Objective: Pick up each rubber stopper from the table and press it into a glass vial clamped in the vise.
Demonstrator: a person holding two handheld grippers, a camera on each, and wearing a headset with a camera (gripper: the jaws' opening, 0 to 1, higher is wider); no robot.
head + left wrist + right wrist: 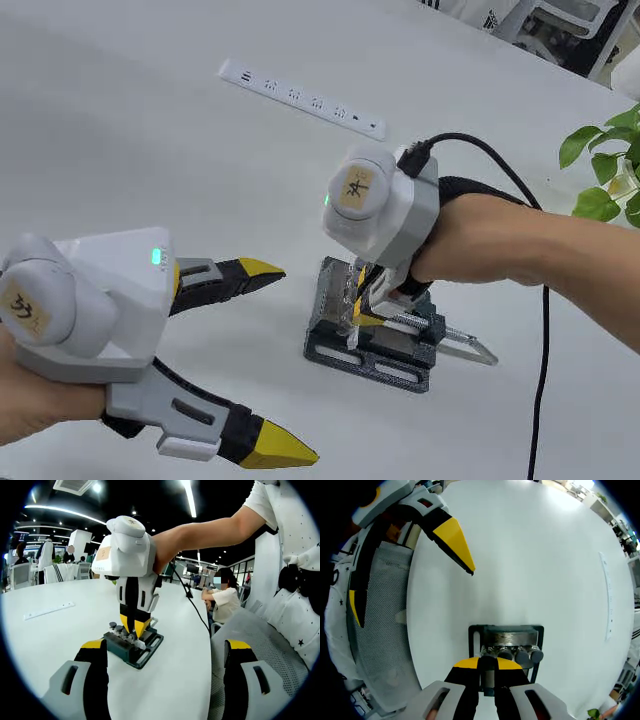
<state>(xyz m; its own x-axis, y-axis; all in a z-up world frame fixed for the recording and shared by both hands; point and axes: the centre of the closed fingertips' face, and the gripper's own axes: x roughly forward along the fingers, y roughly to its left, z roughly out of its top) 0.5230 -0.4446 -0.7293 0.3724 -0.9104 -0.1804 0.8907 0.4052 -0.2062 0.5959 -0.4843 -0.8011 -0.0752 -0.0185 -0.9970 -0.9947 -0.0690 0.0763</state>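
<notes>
A dark vise [375,365] sits on the white table [150,150] and clamps a row of small glass vials [520,655], several of them capped with grey stoppers. My right gripper [365,315] points straight down onto the left end of that row. Its yellow tips stand together, shut, on a vial top [487,653], and I cannot see whether a stopper is pinched between them. The left gripper view shows the right gripper [134,627] over the vise [142,655]. My left gripper [275,360] hovers wide open to the vise's left, holding nothing.
A white power strip [300,97] lies at the back of the table. A black cable [545,340] trails from the right gripper across the table's right side. A green plant [610,160] stands at the right edge. A mesh chair [280,645] sits beside the table.
</notes>
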